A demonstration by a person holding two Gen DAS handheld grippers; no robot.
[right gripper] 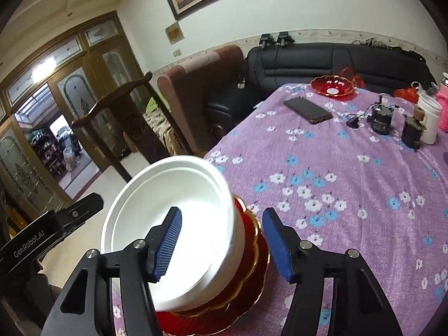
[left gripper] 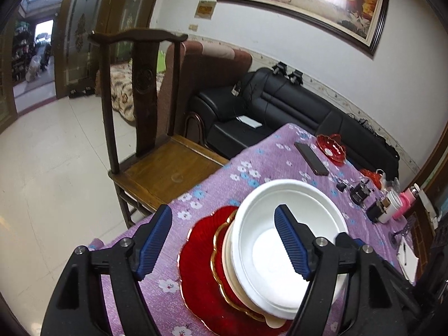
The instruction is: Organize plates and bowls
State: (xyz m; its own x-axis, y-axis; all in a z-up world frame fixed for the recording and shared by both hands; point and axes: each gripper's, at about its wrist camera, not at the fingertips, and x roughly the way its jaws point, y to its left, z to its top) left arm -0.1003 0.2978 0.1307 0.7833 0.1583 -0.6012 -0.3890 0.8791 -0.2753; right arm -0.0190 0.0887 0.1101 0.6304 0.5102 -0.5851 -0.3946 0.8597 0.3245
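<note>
Two hand-held grippers, both released with ribbed blue pads spread wide: left (left gripper: 224,240) and right (right gripper: 221,245) each straddle the rim of the white bowl (left gripper: 282,238) without pinching it. That smooth, matte bowl tops a stack near the tabletop (right gripper: 350,168) edge, over a scalloped red plate (left gripper: 201,260) with a gold-trimmed one between. Lower dishes are mostly hidden, so I can't count them. Fuzzy purple floral cloth covers everything. Another red dish (right gripper: 331,85) sits at the far side.
</note>
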